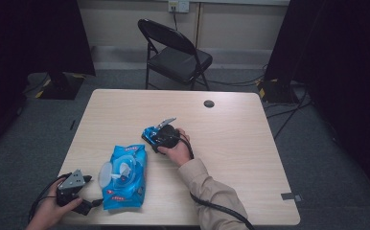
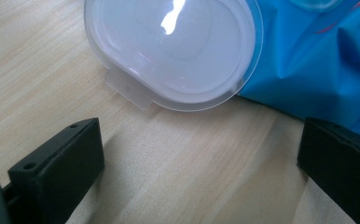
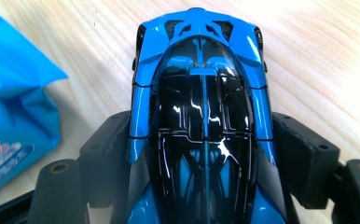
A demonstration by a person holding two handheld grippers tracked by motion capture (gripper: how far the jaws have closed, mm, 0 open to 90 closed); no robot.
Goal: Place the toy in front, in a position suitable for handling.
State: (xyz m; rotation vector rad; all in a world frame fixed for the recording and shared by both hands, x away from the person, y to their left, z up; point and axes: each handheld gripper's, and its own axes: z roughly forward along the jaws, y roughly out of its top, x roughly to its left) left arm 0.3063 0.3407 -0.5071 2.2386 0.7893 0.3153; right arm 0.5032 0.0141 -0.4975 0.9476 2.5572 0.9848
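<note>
- Two grippers in play: right gripper [image 3: 201,154] pinches glossy blue-and-black toy car [image 3: 201,93] by its flanks, mid-table on the pale wooden table [image 1: 231,124].
- Left gripper [image 2: 201,163] spread, empty, near-left, beside blue wet-wipe pack [image 1: 123,177] with its translucent lid [image 2: 173,51] flipped open.
- Judgement: car secured, pack opened; wiping not yet begun.

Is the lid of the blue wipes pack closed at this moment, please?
No, the clear plastic lid is flipped open and lies flat on the table beside the blue wipes pack.
</note>
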